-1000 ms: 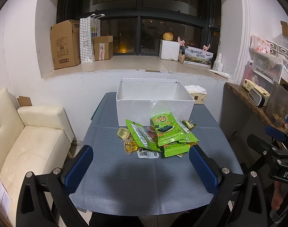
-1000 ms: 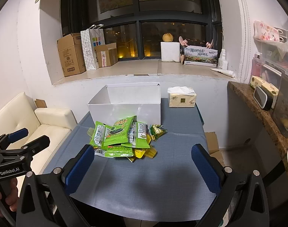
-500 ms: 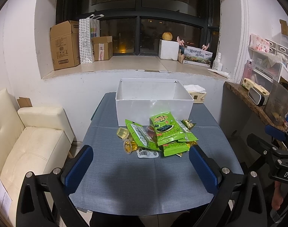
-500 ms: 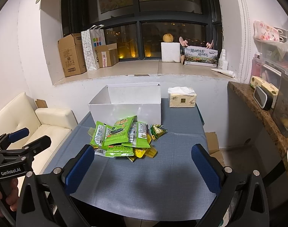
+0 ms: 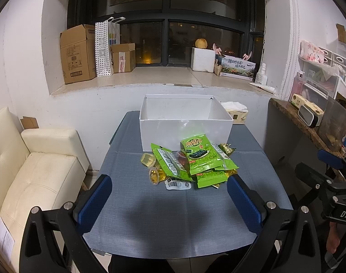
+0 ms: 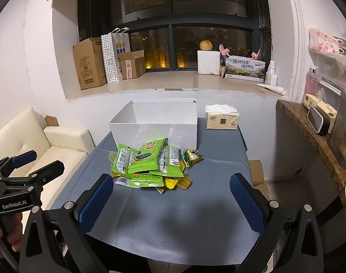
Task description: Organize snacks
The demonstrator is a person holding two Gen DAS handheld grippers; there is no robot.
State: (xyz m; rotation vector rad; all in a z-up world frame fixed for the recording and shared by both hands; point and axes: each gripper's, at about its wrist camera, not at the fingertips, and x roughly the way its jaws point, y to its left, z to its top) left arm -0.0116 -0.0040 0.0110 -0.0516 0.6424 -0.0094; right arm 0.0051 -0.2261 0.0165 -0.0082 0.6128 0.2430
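Pile of green foil snack packets point(image 5: 197, 161): being approached, ungrasped. Left gripper point(image 5: 168, 201), right gripper point(image 6: 171, 199): being held spread, empty. Next: packet into open white cardboard box point(image 5: 184, 128).

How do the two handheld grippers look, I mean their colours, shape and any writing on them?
Both are black angular frames with silver screws and triangular cut-outs. Each left gripper finger and each right gripper finger carries a textured blue pad. Seen from the opposite camera, the left body reads "GenRobot.AI" in white, and the right body shows "DAS", cut off at the edge. No cables are visible on them.
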